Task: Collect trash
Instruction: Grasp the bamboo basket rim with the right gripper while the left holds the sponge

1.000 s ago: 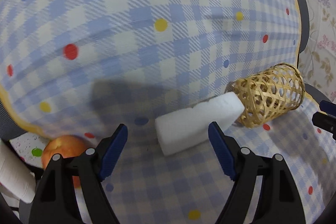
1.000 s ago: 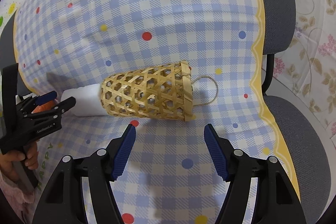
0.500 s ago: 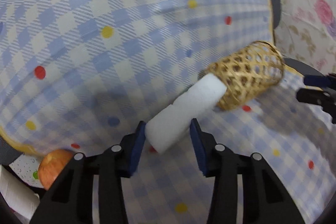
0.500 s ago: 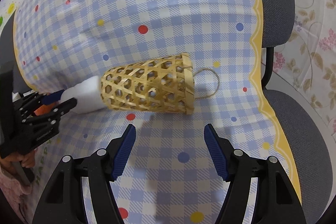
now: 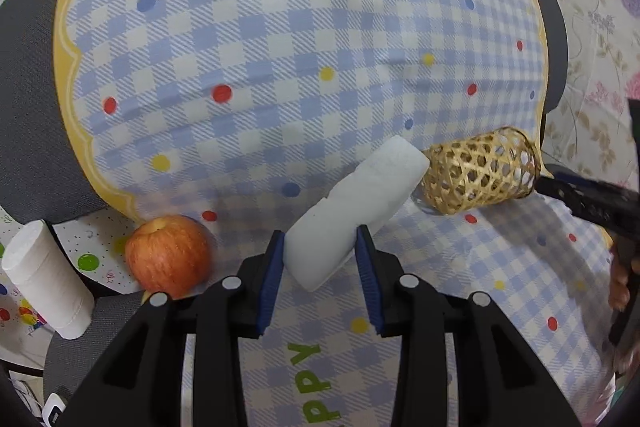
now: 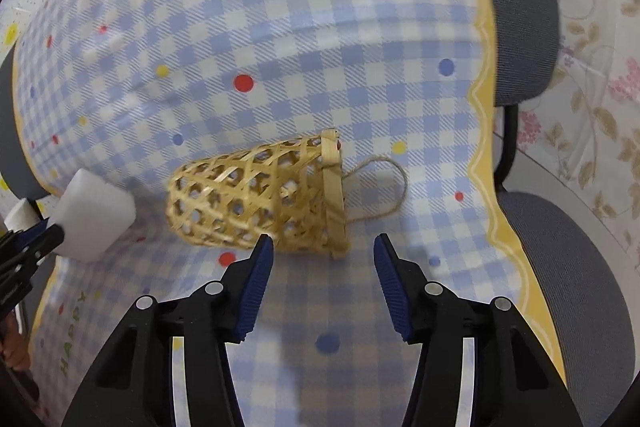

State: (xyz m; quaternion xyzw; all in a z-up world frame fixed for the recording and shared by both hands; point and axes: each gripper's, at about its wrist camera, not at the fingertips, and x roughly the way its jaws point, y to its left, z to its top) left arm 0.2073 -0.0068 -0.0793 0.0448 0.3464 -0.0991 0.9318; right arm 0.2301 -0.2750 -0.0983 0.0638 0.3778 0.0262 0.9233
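Left gripper (image 5: 320, 259) closing — one foam block (image 5: 360, 203), one basket (image 5: 480, 173)

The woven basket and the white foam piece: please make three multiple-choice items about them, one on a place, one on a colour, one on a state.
1. Where is the apple relative to the left gripper in the left wrist view?
A. To its left
B. To its right
C. Inside the basket

2. What colour is the woven basket?
A. Dark green
B. Tan-yellow
C. Bright red

3. How does the basket lie on the checked cloth?
A. Upright, mouth up
B. Hanging by its string
C. On its side

Answers:
1. A, the apple sits at the cloth's edge, left of the fingers that grip the white foam piece.
2. B, its strips are bamboo-coloured.
3. C, its open rim faces sideways, with the string loop flat on the cloth, just ahead of the right gripper, whose jaws are closing with nothing between them yet.
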